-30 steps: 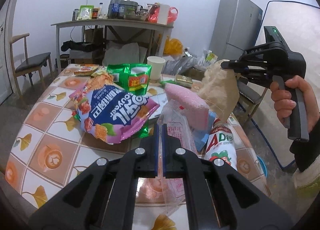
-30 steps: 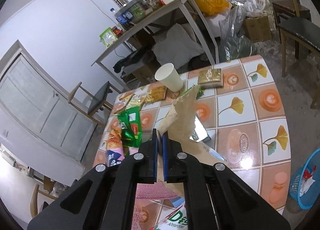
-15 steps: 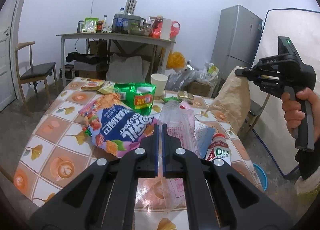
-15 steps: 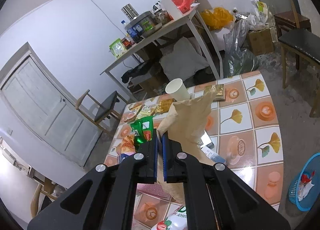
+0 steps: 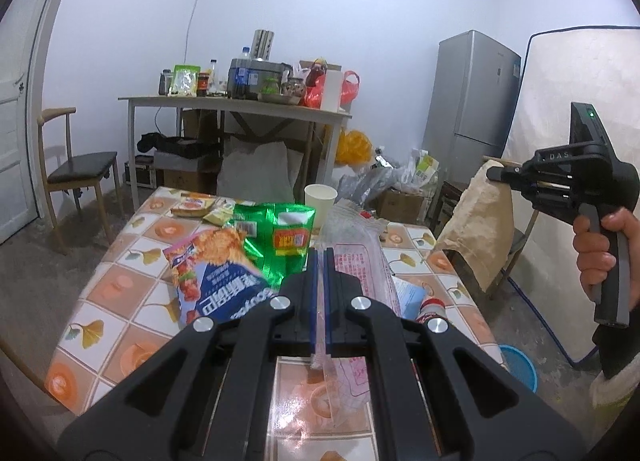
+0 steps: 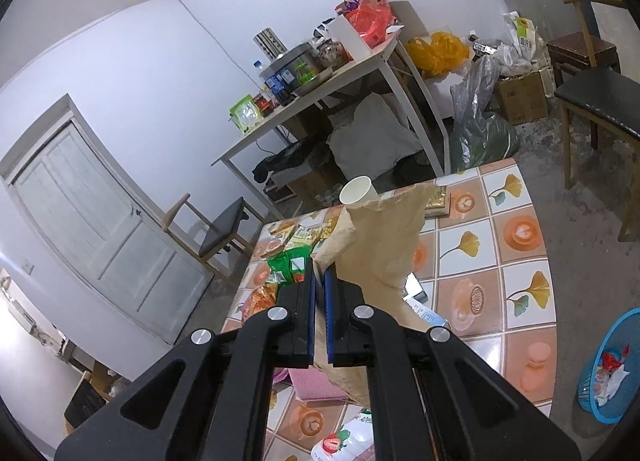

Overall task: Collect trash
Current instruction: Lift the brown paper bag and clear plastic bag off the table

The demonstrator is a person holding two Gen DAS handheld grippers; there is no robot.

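Left hand-held gripper (image 5: 319, 261): jaws clamped on a clear plastic wrapper with red print (image 5: 360, 257), thin film pinched between the blue pads. The wrapper rises ahead of the tips and trails down under the jaws, over the near edge of the worktop (image 5: 120, 273).

Right hand-held gripper (image 6: 319, 275): jaws together on the edge of a brown paper bag (image 6: 384, 237). In the left wrist view the bag hangs from the tips past the right edge of the worktop, clear of the surface; a hand (image 5: 604, 257) grips the handle there.

Still on the worktop, which has a tile-pattern cloth of orange squares and ginkgo leaves:
- green snack bag (image 5: 280, 237), middle, upright-ish, just beside the clear wrapper
- blue-purple chip bag (image 5: 216, 281), left of middle, leaning against the green bag
- white paper cup (image 5: 320, 199), upright near the far edge
- small flat snack packets (image 5: 204, 207) near the far left corner
- gold flat packet (image 6: 440, 203) at the far edge, partly behind the brown bag in the right wrist view
- white bottle with red cap (image 5: 434, 307) lying near the right edge, close to the near corner
- pink item (image 6: 316, 383) near the near edge, mostly hidden; cannot tell what it is

Blue basket (image 6: 612, 373) on the floor off the near right corner of the worktop, with scraps inside.

Background: cluttered side table (image 5: 240, 107), grey fridge (image 5: 472, 101), chair (image 5: 76, 169).
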